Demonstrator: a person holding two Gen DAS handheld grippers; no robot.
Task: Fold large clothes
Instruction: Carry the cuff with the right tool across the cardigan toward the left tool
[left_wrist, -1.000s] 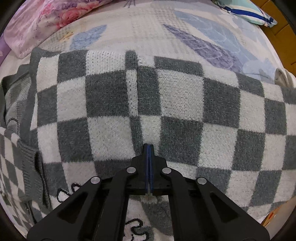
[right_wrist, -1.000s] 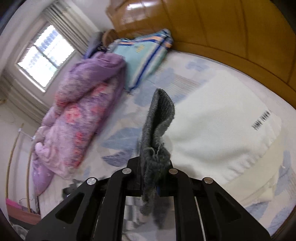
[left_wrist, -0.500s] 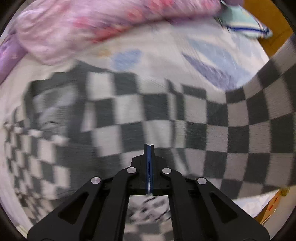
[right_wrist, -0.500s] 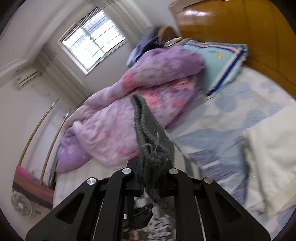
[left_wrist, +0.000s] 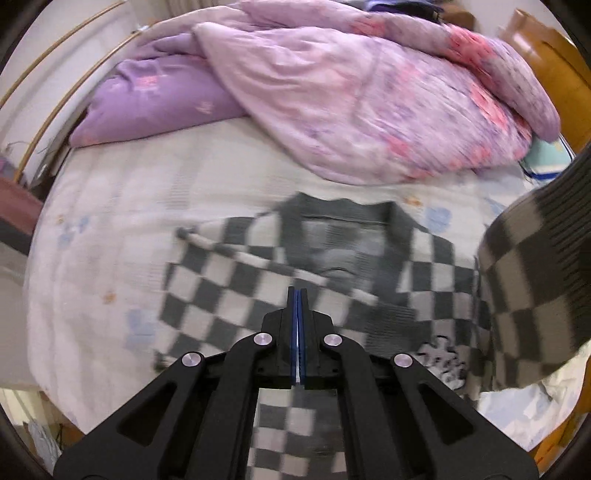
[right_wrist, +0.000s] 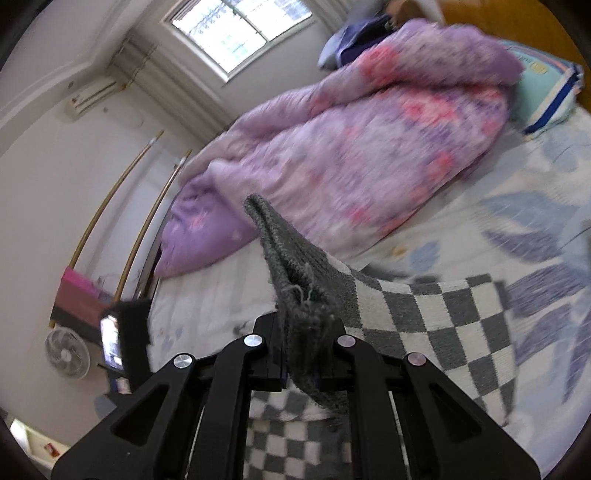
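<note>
A grey-and-white checkered knit sweater (left_wrist: 207, 295) lies spread on the bed, its grey collar toward the quilt. My left gripper (left_wrist: 297, 295) hangs above it, shut, with nothing between its blue pads. At the right edge of the left wrist view a part of the sweater (left_wrist: 528, 288) is lifted into the air. In the right wrist view my right gripper (right_wrist: 303, 321) is shut on the sweater's grey ribbed hem (right_wrist: 291, 266), and the checkered cloth (right_wrist: 424, 317) trails down from it to the right.
A purple floral quilt (left_wrist: 369, 92) is heaped along the far side of the bed. A striped pillow (right_wrist: 543, 85) and a wooden headboard (left_wrist: 546, 55) lie to the right. Left of the bed stand a fan (right_wrist: 66, 356) and a black device with a lit screen (right_wrist: 118, 343).
My left gripper has risen off the sweater and drawn back, still shut. My right gripper has swung across toward the quilt side, carrying the grey hem and lifting the checkered cloth.
</note>
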